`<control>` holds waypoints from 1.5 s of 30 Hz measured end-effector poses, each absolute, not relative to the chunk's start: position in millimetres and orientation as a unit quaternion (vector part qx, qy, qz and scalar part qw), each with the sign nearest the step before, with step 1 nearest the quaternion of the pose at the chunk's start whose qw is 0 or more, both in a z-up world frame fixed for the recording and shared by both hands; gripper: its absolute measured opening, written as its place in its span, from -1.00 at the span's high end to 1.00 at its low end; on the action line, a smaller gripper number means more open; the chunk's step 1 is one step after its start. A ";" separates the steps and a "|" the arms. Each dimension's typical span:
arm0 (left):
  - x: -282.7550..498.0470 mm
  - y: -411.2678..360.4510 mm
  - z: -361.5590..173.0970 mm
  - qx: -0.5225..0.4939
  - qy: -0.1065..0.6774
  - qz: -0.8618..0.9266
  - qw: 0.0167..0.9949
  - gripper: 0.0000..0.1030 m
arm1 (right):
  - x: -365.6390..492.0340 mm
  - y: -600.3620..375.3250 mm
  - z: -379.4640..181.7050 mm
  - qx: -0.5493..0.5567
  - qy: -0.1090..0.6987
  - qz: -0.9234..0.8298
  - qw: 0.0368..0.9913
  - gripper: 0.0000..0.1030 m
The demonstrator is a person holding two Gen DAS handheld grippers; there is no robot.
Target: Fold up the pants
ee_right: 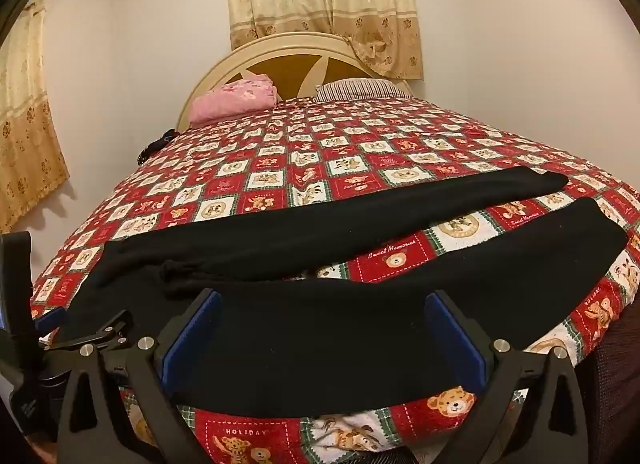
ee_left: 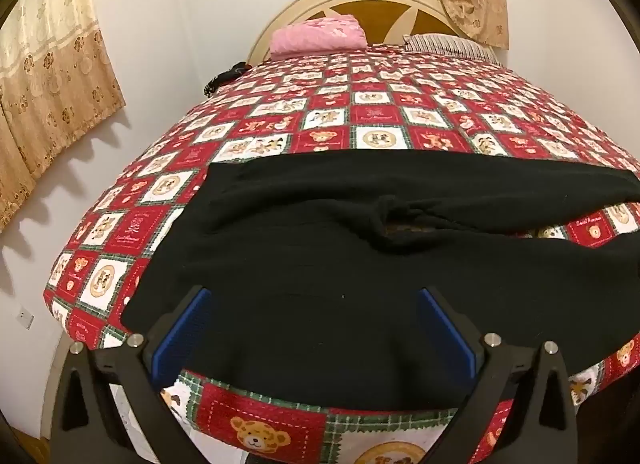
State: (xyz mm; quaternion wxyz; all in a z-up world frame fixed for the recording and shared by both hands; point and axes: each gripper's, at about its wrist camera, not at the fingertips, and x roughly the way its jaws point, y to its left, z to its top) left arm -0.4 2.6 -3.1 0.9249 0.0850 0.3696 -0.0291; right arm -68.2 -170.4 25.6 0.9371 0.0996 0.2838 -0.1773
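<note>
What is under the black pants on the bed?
The black pants lie on the red teddy-bear bedspread. Its squares show all around them and in the gap between the two legs. The part right beneath the cloth is covered, so anything else there cannot be seen.

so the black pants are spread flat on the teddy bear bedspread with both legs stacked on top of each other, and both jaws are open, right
Not quite. The black pants do lie flat on the teddy bear bedspread, but the legs are apart, not stacked: the right wrist view shows a strip of bedspread between them. Both the left gripper and right gripper have open jaws.
</note>
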 end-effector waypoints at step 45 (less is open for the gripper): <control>-0.3 0.1 0.9 0.108 0.357 -0.007 0.928 -1.00 | -66.5 -168.8 21.0 0.106 0.289 -0.184 0.934 -0.98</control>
